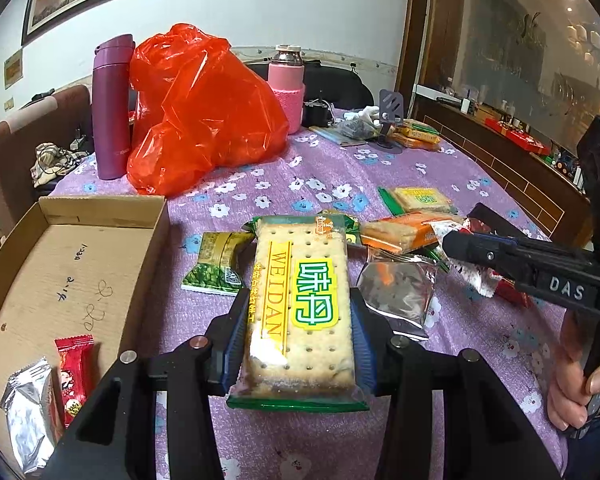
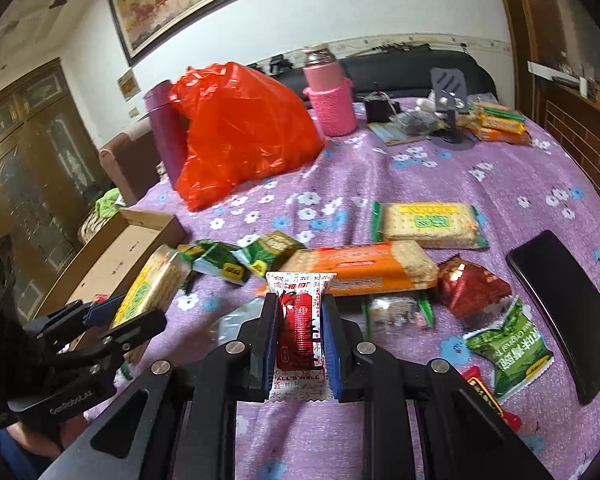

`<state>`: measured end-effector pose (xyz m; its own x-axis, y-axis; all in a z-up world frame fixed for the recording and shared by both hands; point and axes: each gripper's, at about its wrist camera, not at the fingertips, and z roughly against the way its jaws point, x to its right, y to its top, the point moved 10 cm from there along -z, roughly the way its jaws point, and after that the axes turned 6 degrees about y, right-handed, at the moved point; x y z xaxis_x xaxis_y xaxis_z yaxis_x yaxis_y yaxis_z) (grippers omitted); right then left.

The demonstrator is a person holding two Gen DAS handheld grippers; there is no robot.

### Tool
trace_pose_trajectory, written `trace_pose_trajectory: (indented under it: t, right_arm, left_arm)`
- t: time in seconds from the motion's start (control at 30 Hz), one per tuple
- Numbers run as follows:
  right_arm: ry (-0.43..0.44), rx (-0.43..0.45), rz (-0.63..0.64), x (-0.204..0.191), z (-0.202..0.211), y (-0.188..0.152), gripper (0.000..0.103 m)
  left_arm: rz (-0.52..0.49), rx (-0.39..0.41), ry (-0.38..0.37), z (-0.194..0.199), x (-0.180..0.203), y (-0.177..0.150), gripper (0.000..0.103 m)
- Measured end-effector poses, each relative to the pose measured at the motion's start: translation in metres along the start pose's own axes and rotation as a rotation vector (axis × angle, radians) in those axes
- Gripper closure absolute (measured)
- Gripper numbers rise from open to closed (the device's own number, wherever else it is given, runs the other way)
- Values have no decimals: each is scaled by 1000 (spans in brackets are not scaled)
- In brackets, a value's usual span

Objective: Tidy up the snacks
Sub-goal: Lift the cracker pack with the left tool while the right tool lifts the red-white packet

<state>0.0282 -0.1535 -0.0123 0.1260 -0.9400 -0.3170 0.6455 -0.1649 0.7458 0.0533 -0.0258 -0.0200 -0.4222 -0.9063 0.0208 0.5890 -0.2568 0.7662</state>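
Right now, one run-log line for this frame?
left gripper: shut on cracker pack | right gripper: shut on red-white candy | cardboard box: holds red packet, silver packet

Soft, even indoor light, strong fisheye curvature with dark corners, slight motion blur.

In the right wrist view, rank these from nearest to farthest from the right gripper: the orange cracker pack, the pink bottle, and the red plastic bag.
From the right gripper:
1. Orange cracker pack, just ahead, slightly right.
2. Red plastic bag, farther back, left.
3. Pink bottle, at the table's far edge.
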Motion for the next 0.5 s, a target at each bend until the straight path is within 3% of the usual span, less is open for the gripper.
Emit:
trace_pose_trajectory:
  t: [0.5]
  right_arm:
    - [-15, -9, 9, -2, -7, -2, 81]
  left_arm:
    - [-10, 7, -3, 1, 2, 1, 58]
